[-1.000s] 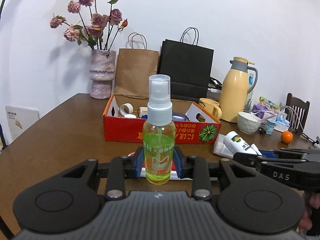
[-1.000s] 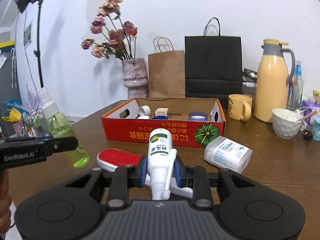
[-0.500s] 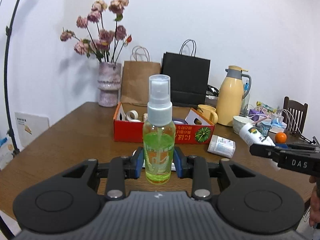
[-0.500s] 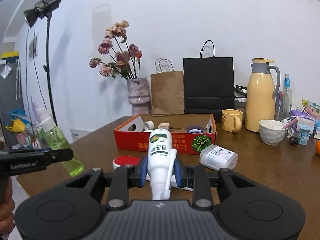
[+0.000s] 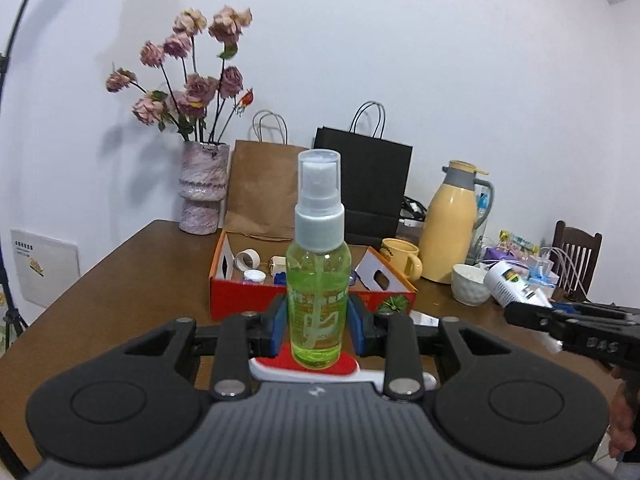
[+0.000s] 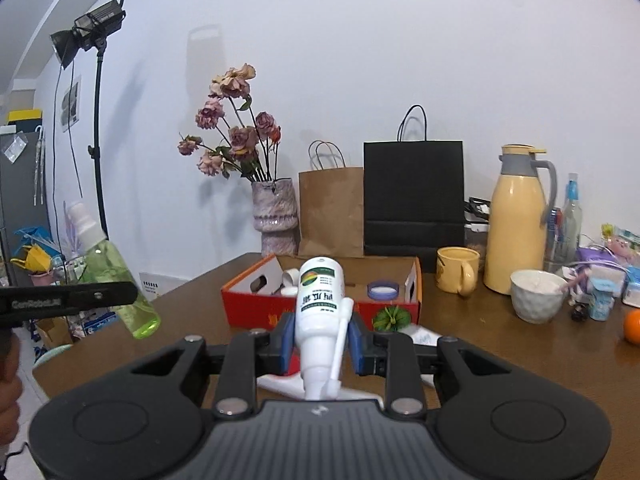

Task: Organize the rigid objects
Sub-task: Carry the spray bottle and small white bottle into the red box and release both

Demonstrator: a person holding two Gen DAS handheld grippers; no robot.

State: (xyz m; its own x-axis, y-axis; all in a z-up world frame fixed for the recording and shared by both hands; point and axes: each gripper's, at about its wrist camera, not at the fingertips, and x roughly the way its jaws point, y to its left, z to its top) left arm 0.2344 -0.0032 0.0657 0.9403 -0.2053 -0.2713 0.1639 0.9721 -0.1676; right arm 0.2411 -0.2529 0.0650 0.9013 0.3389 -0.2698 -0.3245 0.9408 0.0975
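- Both grippers had risen since a second earlier, so the red box sat lower and farther off in each view and more wall showed above it.
- The left gripper [image 5: 318, 330] was clamped narrow on an upright green spray bottle [image 5: 319, 280], its blue pads pressed on the bottle's lower sides, held in the air on the near side of the red box [image 5: 256, 296].
- The right gripper [image 6: 318, 338] was clamped narrow on a white bottle [image 6: 320, 304], cap end toward the camera and base toward the red box, tilted slightly, also clear of the table.
- Only the right view showed a studio light on a stand [image 6: 94, 36] far left of the box, and the green bottle seen from the side, tilted.
- Only the left view showed a dark chair [image 5: 576, 248] far right of the box, and the white bottle poking out of the other gripper to the right.
- A red and white brush-like thing [image 5: 280, 364] lay on the brown table [image 5: 120, 272] just in front of the box, partly hidden by each held bottle.
- Behind the box stood a vase of dried roses [image 6: 274, 216], a brown paper bag [image 6: 330, 208] and a black paper bag [image 6: 414, 192].
- Right of the box stood a yellow mug [image 6: 458, 276], a yellow thermos jug [image 6: 518, 220] and a white bowl [image 6: 538, 294]; an orange [image 6: 632, 326] lay farther right.
- Inside the open box lay a roll of tape [image 5: 246, 258], a purple-rimmed lid [image 6: 383, 290] and small items I could not tell apart.
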